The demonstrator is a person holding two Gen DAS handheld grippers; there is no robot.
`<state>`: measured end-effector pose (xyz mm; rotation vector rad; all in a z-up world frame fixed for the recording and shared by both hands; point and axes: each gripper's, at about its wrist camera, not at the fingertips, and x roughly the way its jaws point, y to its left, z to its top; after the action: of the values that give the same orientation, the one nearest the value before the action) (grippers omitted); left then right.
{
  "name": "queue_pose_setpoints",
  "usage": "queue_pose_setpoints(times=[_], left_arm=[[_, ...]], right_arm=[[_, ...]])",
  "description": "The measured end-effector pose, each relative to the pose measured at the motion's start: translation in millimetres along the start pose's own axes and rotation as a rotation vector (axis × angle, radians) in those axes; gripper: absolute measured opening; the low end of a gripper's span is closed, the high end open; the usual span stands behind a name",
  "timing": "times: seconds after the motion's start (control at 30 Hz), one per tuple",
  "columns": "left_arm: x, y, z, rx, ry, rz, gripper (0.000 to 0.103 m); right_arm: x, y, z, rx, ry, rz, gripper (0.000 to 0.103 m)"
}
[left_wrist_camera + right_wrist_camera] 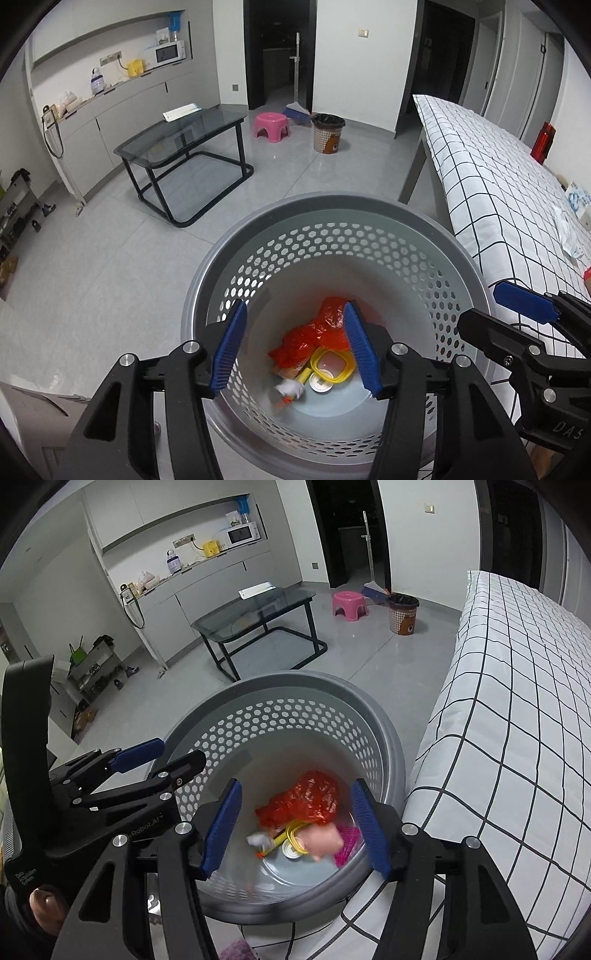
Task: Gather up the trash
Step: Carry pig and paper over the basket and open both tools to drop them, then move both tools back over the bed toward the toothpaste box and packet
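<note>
A grey perforated waste basket (207, 280) (384, 723) stands on the floor beside the bed. Inside lie a crumpled red plastic bag (317, 332) (310, 797), a yellow lid (332, 363), a round can end (320, 384) and a white scrap (290, 387). In the right wrist view a blurred pink object (323, 843) is in mid-air over the basket's inside. My left gripper (295, 350) is open and empty above the basket. My right gripper (295, 827) is open above the basket too, with nothing between its fingers.
A bed with a white checked cover (498, 184) (517, 701) runs along the right. A glass-topped black table (181, 129), a pink stool (271, 125), a brown bin (328, 133) and a broom stand farther off. Grey cabinets line the left wall.
</note>
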<state>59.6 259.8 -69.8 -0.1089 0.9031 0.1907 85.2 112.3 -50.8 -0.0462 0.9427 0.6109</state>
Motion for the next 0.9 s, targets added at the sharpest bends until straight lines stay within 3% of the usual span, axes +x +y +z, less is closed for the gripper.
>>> queue_pose_setpoints(times=[0.3,0.67,0.9], left_arm=[[-3,2,-1,-0.003,0.004,0.008,0.059],[-25,-5,2,0.009,-0.035,0.009,0.076],[-41,-31,5,0.042,-0.073,-0.035,0.085]], right_arm=[[-1,2,1,0.000,0.000,0.003,0.059],[-21,-3,-8,0.020,-0.037,-0.008,0.059],[-55,-25,-22,0.069,-0.084,-0.049,0.060]])
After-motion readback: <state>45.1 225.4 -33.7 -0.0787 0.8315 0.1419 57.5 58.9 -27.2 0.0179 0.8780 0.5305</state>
